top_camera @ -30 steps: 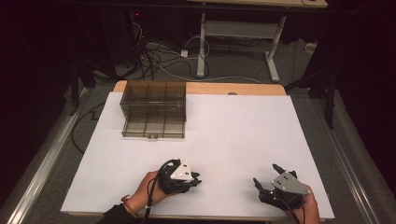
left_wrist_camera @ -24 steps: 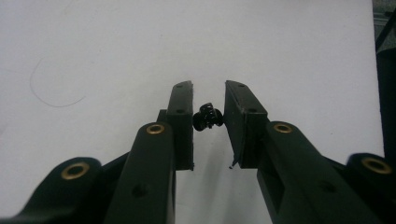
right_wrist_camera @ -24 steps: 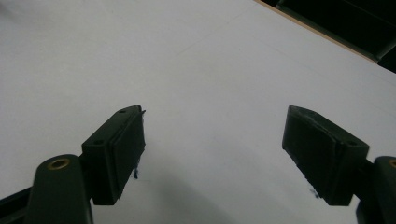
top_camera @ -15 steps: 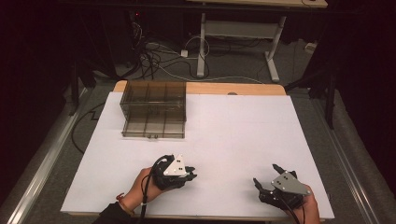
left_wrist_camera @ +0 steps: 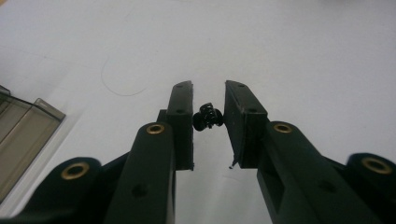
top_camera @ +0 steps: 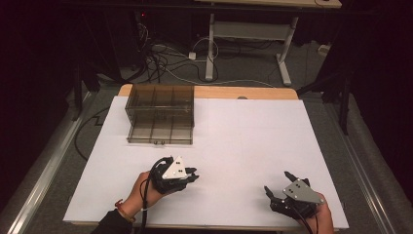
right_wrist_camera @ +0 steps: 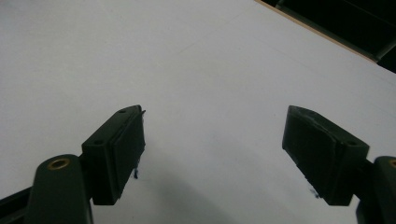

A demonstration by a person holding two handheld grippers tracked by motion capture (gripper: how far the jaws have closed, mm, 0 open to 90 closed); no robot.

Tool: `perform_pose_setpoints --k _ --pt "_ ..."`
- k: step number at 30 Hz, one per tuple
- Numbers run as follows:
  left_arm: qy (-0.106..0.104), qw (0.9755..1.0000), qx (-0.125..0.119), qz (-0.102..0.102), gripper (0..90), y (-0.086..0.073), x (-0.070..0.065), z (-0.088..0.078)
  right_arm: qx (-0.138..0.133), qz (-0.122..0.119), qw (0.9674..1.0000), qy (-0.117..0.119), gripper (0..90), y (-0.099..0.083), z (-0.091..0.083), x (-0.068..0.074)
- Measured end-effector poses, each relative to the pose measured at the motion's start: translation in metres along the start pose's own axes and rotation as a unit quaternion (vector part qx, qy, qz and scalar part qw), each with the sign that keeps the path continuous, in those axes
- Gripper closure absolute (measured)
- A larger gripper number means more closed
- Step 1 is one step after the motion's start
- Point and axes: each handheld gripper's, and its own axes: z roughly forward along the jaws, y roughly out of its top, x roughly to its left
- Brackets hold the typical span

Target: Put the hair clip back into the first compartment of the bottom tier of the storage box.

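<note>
Now the left gripper [top_camera: 191, 174] sits low and left of centre on the white table [top_camera: 253, 141], near 7 o'clock on the sheet, jaws pointing toward 3 o'clock in the high view. From its own camera, the jaws stand narrow and pinch a small black clip [left_wrist_camera: 208, 116] between the pads, held near the tips and above the table surface. Clip is a tiny claw-type piece; finer detail too small to read. The hand [top_camera: 143, 187] wraps the gripper body from behind, with a cable trailing off toward the table's near edge.

Right gripper [top_camera: 277, 186] is at about 5 o'clock on the table, close to the near edge, jaws aimed toward 11 o'clock. In the right gripper view [right_wrist_camera: 212, 144] the jaws are spread wide with nothing between them, bare table beneath.

Drawer box [top_camera: 160, 114], smoky translucent with divided compartments, stands at about 10 o'clock on the table, well apart from both grippers. One corner of it shows at the left edge of the left gripper view [left_wrist_camera: 23, 135].
</note>
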Motion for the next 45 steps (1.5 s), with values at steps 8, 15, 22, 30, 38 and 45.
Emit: perform_pose_setpoints --k 8,15,22,30,38,45 --pt "0.017 0.9998 -0.001 -0.006 70.8 -0.003 0.007 -0.006 0.0 -0.003 1.0 0.0 21.4 0.0 0.0 0.0" --pt "0.028 0.9995 -0.005 -0.011 70.8 -0.005 0.013 -0.011 0.001 -0.002 1.0 0.001 21.4 0.0 0.0 0.001" --pt "0.039 0.999 -0.011 -0.019 70.8 -0.007 0.021 -0.018 0.0 -0.002 1.0 0.001 21.4 0.001 0.0 0.0" --pt "0.053 0.9979 -0.021 -0.029 70.8 -0.009 0.03 -0.026 0.001 -0.001 1.0 0.001 21.4 0.001 0.001 0.0" --pt "0.071 0.9961 -0.03 -0.043 70.8 -0.013 0.042 -0.032 0.004 0.001 1.0 -0.001 21.4 0.0 0.001 -0.001" --pt "0.084 0.9946 -0.033 -0.052 70.8 -0.017 0.051 -0.037 0.004 -0.001 1.0 -0.002 21.4 0.0 0.001 -0.001"
